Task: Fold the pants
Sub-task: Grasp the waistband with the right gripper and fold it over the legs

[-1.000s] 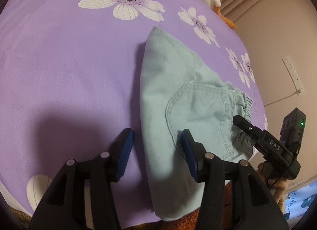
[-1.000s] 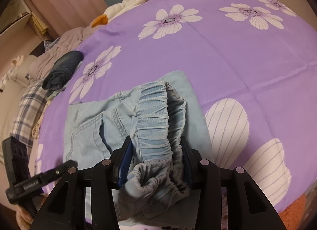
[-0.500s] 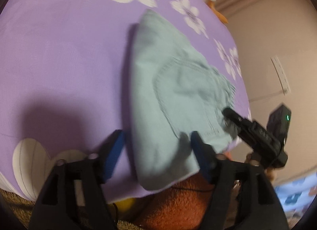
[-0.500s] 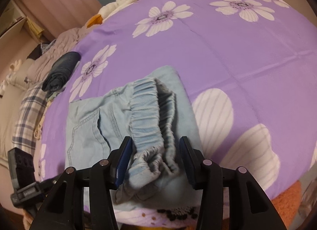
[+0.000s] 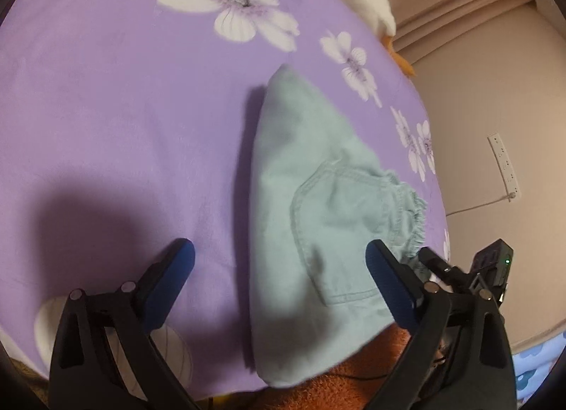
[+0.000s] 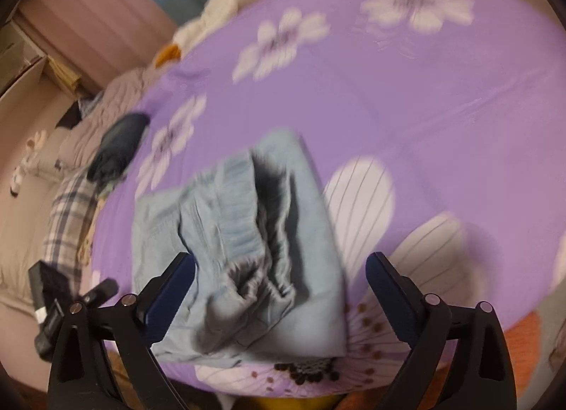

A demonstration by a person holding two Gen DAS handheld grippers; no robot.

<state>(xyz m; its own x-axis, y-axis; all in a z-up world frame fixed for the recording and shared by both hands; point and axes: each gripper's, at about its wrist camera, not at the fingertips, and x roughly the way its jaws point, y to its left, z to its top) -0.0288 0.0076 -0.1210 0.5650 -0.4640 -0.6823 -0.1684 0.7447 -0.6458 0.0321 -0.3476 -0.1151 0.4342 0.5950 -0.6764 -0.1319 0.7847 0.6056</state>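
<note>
We noted both tools had just been opening: the left gripper point(image 5: 279, 268) and right gripper point(image 6: 279, 279) stood spread, pads clear of cloth. The folded pants point(image 5: 318, 219) lay released, lower centre, on the purple bedspread point(image 5: 106, 109). We judged this fold finished.
</note>
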